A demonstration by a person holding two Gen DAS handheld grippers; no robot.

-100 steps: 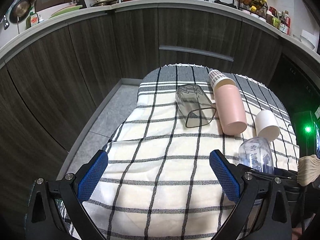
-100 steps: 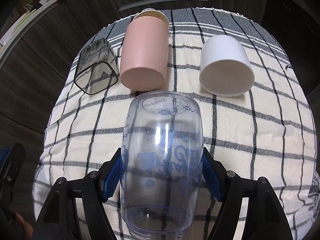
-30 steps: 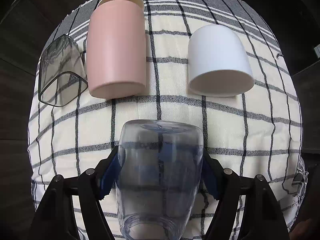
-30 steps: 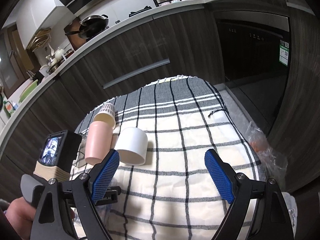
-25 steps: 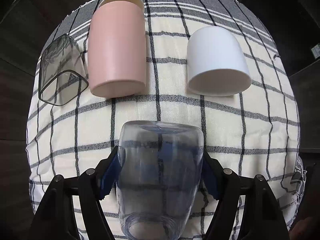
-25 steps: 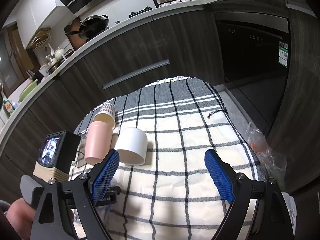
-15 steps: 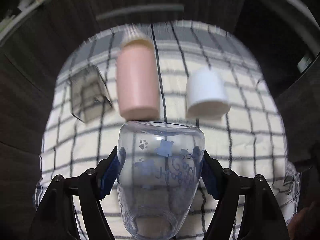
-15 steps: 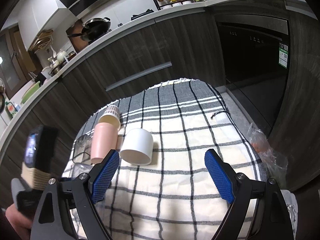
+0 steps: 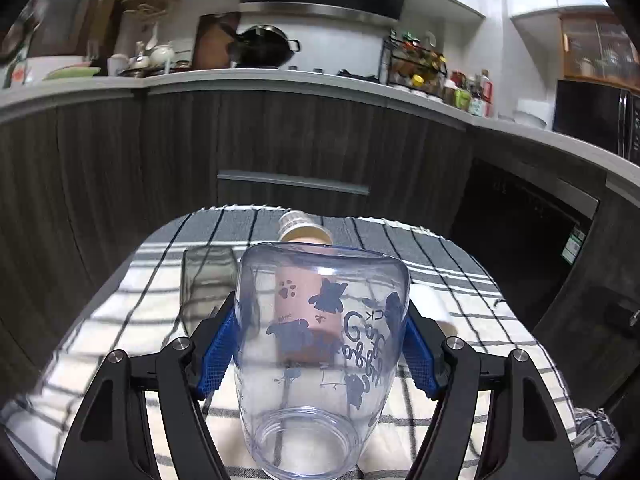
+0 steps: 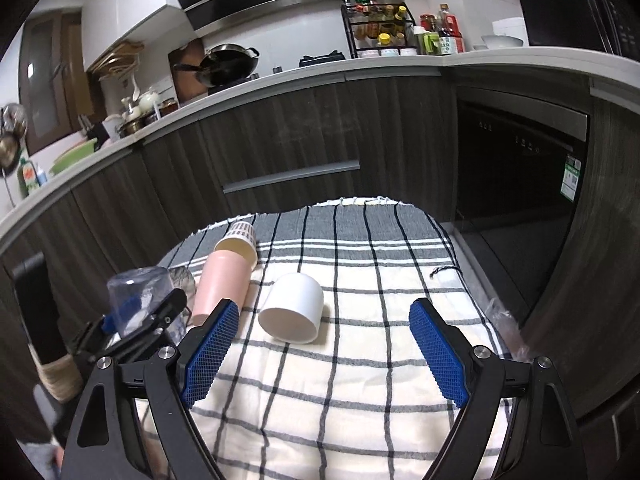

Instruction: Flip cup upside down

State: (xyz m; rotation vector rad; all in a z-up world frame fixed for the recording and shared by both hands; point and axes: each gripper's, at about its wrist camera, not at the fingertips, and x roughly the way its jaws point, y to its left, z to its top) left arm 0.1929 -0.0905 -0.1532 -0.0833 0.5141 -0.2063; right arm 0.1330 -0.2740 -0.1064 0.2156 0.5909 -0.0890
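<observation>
While our left gripper (image 9: 322, 344) has its fingers clamped on the clear cup (image 9: 320, 356), held above the checked cloth (image 10: 360, 360), slick walls could slip mid-turn; our right gripper (image 10: 324, 354) waits, fingers spread.

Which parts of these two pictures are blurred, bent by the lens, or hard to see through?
Left wrist view: the checked cloth is smeared by motion blur; the pink tumbler appears only through the clear printed plastic cup that the left hand-held gripper holds. Right wrist view: sharp, though the fisheye bends the grey countertop edge; the right hand-held gripper is open.
</observation>
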